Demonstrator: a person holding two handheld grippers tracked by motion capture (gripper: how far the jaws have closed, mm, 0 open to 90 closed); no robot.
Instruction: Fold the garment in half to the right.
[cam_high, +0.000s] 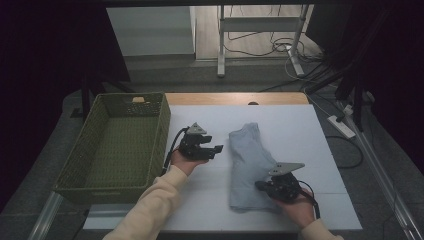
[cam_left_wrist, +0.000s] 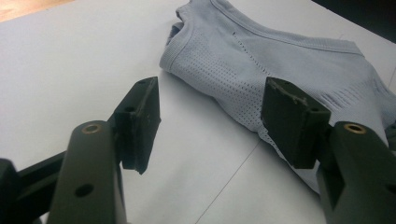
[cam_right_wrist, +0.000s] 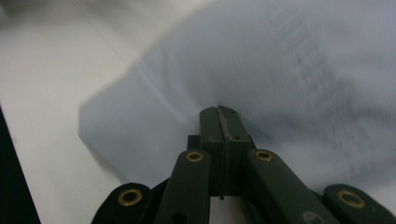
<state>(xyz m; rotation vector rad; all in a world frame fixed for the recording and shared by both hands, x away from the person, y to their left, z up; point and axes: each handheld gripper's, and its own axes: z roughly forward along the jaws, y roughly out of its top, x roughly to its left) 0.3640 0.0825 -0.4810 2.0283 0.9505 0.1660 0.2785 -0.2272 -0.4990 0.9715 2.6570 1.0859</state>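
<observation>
We see the pale blue garment lying folded on the white bench, right of the green basket. Our right claw is clamped tight, pressing on its near end. Our left claw hangs apart and empty, just beside its edge.

a pale blue-grey knit shirt, folded into a long strip, lies flat on the white tabletop. its ribbed neck end, with fine perforated panels, sits just ahead of the open left claw, not touching it. its near end lies under the right claw, whose closed tips meet the cloth.
</observation>
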